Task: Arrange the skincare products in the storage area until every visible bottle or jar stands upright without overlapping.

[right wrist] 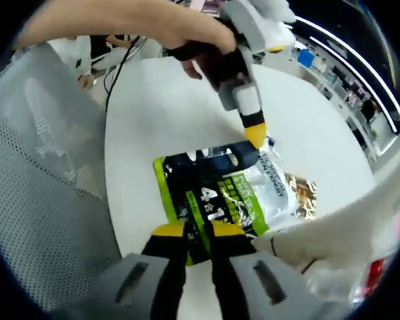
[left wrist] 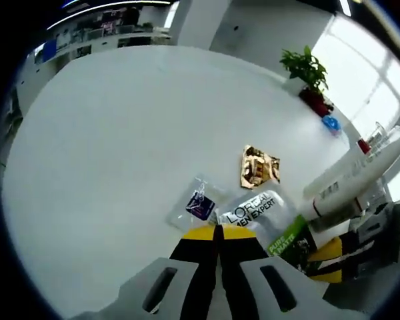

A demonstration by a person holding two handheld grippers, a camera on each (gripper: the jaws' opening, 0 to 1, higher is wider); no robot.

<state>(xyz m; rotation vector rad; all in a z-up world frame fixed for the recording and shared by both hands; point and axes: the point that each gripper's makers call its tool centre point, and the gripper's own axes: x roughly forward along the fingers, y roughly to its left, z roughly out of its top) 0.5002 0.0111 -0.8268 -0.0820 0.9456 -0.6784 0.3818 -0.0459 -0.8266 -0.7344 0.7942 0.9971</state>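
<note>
Silver pouch (left wrist: 253,210) reads "L'OREAL MEN EXPERT"; green strip perhaps "PURE MATTE".

potted plant (left wrist: 309,75), white table (left wrist: 120,147), mesh chair (right wrist: 33,200)

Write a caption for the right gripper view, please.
Both grippers pinch a L'Oreal sachet on a white table.

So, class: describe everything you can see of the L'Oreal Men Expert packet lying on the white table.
The L'Oreal Men Expert packet is a flat pouch of what looks like glossy plastic, silvery at one end, dark with a bright green band and white lettering at the other. It lies flat on the white table, not upright. The left gripper, jaws together, sits at its silvery end; the right gripper, jaws also closed, is at its dark end. A small clear sachet and a gold sachet lie beside it.
</note>
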